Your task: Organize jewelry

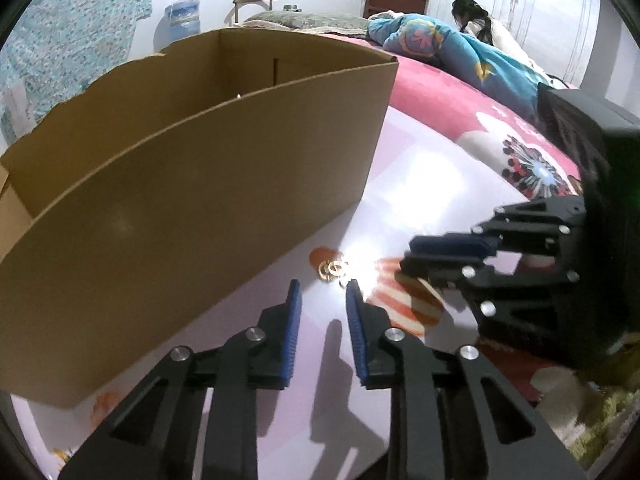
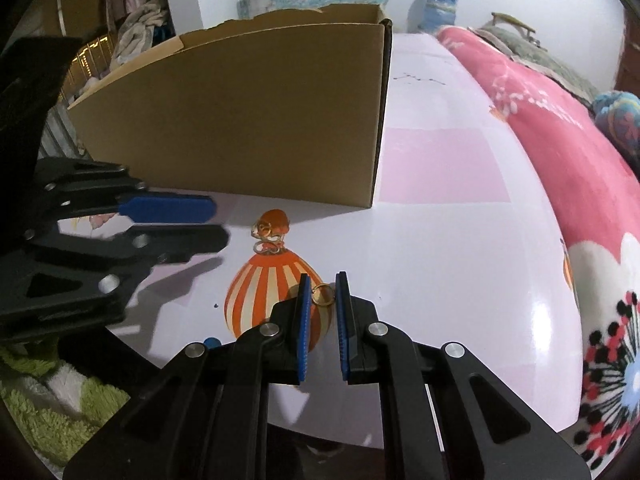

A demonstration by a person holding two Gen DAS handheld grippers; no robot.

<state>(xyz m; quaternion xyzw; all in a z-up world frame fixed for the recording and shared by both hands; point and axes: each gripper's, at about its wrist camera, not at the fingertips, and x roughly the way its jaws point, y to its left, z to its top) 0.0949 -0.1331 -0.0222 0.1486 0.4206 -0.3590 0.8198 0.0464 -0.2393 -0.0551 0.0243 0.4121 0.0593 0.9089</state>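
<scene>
Several small gold rings (image 1: 331,269) lie in a cluster on the glossy pink sheet just ahead of my left gripper (image 1: 322,287), which is open and empty above them. They also show in the right wrist view (image 2: 267,240). My right gripper (image 2: 322,280) is partly closed, with one gold ring (image 2: 322,295) between its blue pads; contact with the pads is unclear. The right gripper appears in the left wrist view (image 1: 416,258). The open brown cardboard box (image 1: 192,184) stands just behind the rings, and shows in the right wrist view (image 2: 240,120).
The rings lie on a bed sheet printed with an orange striped balloon (image 2: 264,296). A pink floral blanket (image 2: 560,152) runs along the right. A person (image 1: 480,24) lies at the far end of the bed. Green shaggy fabric (image 2: 48,392) lies at near left.
</scene>
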